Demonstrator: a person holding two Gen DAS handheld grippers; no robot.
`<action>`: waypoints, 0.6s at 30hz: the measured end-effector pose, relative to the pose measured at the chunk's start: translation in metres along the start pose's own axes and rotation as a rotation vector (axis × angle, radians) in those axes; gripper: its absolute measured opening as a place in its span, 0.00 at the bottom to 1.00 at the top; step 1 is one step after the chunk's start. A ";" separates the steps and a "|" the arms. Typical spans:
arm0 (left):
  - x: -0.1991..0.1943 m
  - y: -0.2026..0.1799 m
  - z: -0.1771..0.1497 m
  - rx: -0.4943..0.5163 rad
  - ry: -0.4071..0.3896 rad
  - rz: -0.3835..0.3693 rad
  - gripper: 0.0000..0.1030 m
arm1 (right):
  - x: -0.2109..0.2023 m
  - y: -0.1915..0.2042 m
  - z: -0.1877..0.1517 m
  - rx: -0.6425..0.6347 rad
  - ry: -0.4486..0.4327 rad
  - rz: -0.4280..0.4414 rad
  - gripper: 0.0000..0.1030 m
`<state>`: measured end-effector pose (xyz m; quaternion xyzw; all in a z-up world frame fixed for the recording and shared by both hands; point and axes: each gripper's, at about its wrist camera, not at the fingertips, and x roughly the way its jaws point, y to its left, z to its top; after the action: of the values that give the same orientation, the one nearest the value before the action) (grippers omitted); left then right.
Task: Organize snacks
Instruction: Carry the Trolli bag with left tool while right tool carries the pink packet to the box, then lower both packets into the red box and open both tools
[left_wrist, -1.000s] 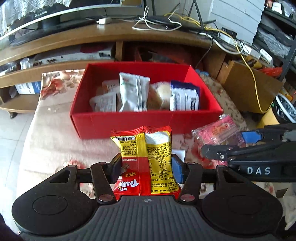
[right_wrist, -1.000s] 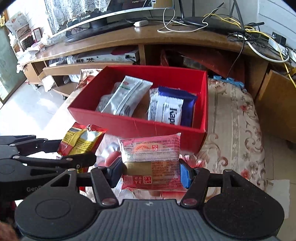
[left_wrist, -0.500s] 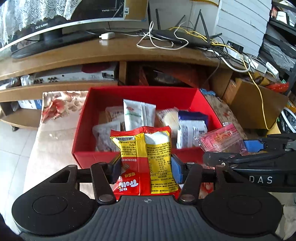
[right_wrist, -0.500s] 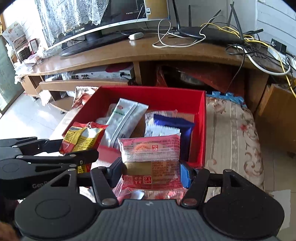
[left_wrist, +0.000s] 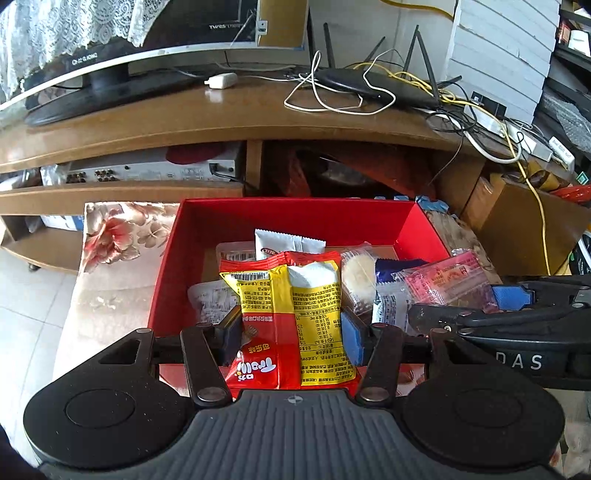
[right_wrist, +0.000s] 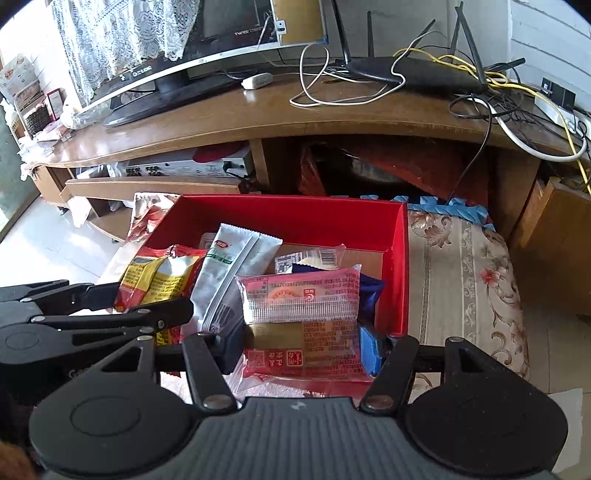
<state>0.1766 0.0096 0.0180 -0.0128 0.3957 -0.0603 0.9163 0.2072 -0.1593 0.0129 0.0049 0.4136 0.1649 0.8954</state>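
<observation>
Lower centre of both views, left gripper (left_wrist: 290, 334) clamps a red-yellow foil snack packet (left_wrist: 290, 317), right gripper (right_wrist: 301, 347) clamps a pink plastic-wrapped cake (right_wrist: 301, 317) above the red cardboard box (right_wrist: 295, 218)

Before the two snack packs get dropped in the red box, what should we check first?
1. Left gripper pinches the yellow and red snack packet: ok.
2. Right gripper pinches the clear pink and gold cake wrapper: ok.
3. Both packs hang over the red cardboard box, not the flowered cloth: looks ok from both wrist views.
4. Free spot in the box: not ok under the packs, where a silver pouch and a blue packet lie; bare floor shows near the back right corner.
5. The two grippers are not bumping: close side by side, cannot tell whether they touch.
</observation>
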 end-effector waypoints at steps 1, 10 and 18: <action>0.001 0.000 0.001 -0.002 0.001 0.002 0.58 | 0.001 -0.001 0.001 0.003 0.000 -0.001 0.59; 0.012 -0.002 0.008 0.007 0.002 0.017 0.58 | 0.011 -0.005 0.009 0.012 0.000 -0.012 0.59; 0.021 -0.002 0.017 0.014 0.002 0.033 0.58 | 0.021 -0.008 0.017 0.019 0.000 -0.017 0.59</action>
<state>0.2028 0.0047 0.0142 0.0001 0.3964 -0.0481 0.9168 0.2348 -0.1586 0.0074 0.0097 0.4152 0.1534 0.8967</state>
